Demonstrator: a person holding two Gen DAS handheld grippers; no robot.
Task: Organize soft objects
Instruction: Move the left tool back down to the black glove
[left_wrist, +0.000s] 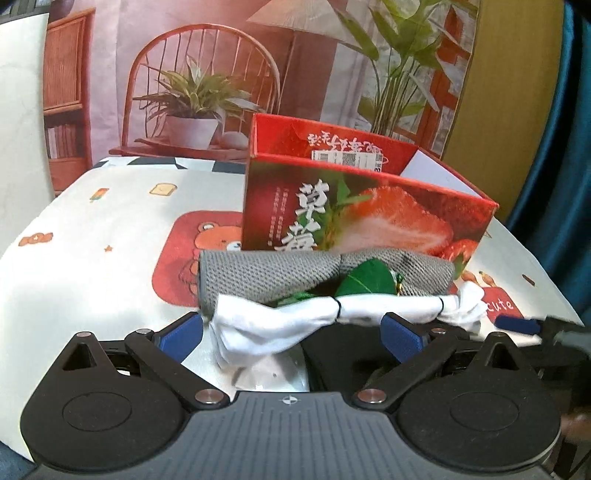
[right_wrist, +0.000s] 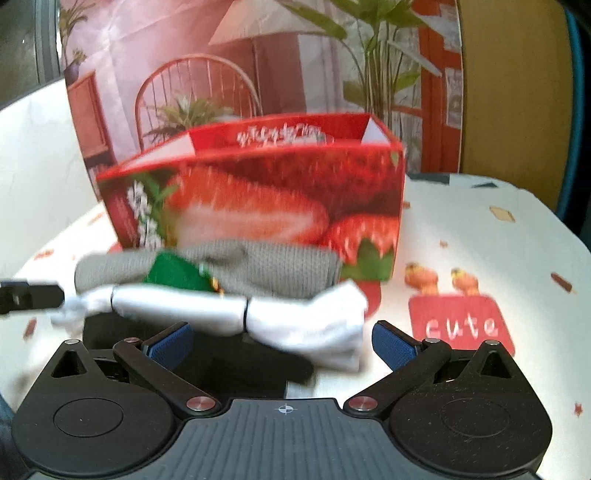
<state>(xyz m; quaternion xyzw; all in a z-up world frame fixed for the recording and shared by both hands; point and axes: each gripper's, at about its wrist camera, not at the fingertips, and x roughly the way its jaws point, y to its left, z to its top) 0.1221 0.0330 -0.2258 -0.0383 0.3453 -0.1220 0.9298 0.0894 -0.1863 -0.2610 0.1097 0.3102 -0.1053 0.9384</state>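
A white cloth roll (left_wrist: 295, 317) tied with black bands lies on the table in front of a grey knitted roll (left_wrist: 266, 277) and a green soft piece (left_wrist: 365, 282). A black cloth (left_wrist: 343, 350) lies under them. Behind stands an open red strawberry box (left_wrist: 362, 214). My left gripper (left_wrist: 291, 332) is open, its blue pads on either side of the white roll's left part. My right gripper (right_wrist: 282, 341) is open around the white roll's right end (right_wrist: 314, 325); the grey roll (right_wrist: 258, 266), green piece (right_wrist: 173, 273) and box (right_wrist: 258, 192) show there too.
The table wears a white cloth with cartoon prints (left_wrist: 110, 229) and a red "cute" patch (right_wrist: 461, 325). A printed backdrop of a chair and plants (left_wrist: 203, 85) hangs behind. A blue curtain (left_wrist: 565, 147) is at the right. The other gripper's tip (right_wrist: 26, 295) shows at left.
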